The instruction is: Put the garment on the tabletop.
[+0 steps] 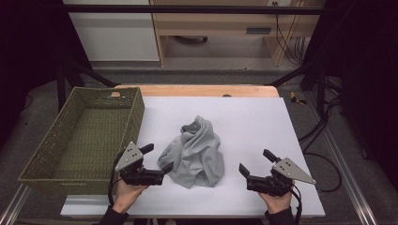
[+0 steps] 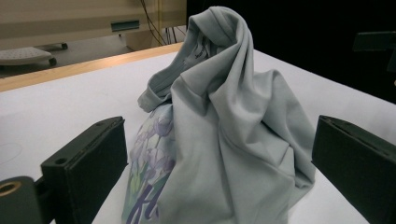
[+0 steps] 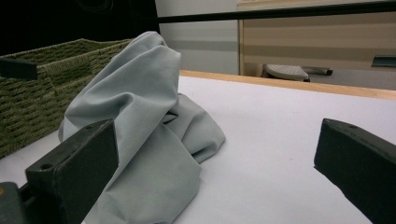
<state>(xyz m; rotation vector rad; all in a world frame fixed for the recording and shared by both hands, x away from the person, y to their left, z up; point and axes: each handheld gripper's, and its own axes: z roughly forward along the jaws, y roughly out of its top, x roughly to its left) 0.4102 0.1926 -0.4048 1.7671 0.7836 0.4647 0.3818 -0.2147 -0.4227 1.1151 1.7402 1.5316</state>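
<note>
Where the person's forearms enter at the near edge of the table (image 1: 263, 117), the left gripper (image 1: 157, 158) is held in the left hand (image 1: 126, 193) and the right gripper (image 1: 256, 161) in the right hand (image 1: 278, 201), each with its jaws spread wide and gripping nothing. The left gripper sits just beside the near-left edge of the grey shirt (image 1: 197, 152), one jaw tip close to the cloth; contact cannot be confirmed. The right gripper sits apart from the shirt, on its right, with bare white surface between them. The shirt lies crumpled in a heap near the middle of the table, rising to a twisted peak at its far end; the left gripper view shows a floral print (image 2: 152, 158) on a near fold. To the left of the shirt, a green woven basket (image 1: 44, 145) stands on the table's left side. Beyond the white surface, a strip of wooden tabletop (image 1: 202, 90) runs along the far edge.
</note>
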